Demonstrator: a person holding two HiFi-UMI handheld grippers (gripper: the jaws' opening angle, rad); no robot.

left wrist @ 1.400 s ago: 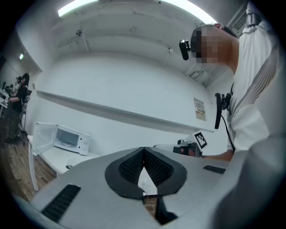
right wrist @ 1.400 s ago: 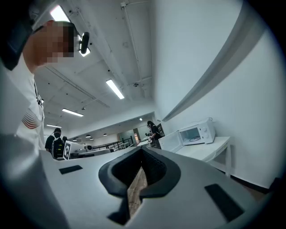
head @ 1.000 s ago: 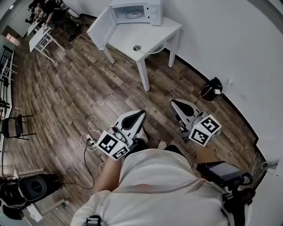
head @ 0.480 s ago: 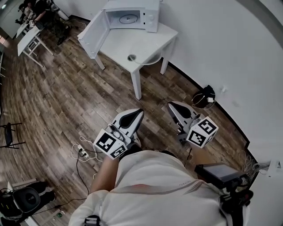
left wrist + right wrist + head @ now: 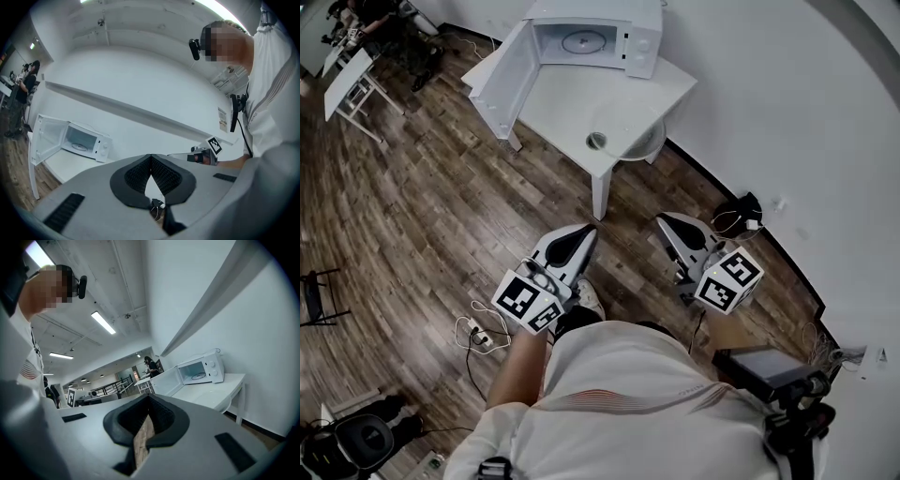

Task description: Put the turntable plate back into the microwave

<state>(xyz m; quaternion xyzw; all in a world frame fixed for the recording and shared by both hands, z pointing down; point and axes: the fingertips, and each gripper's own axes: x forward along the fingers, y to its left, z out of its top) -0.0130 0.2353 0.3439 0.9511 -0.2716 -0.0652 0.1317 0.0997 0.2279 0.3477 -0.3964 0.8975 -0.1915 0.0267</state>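
No legible text or numbers anywhere.

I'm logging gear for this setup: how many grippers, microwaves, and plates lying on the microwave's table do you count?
Grippers: 2 (left gripper, right gripper)
Microwave: 1
Plate on the table: 1
Total: 4

We see a white table [image 5: 572, 98] bearing an open microwave [image 5: 642, 42] along its far edge and a glass plate [image 5: 623, 142] at its near corner.
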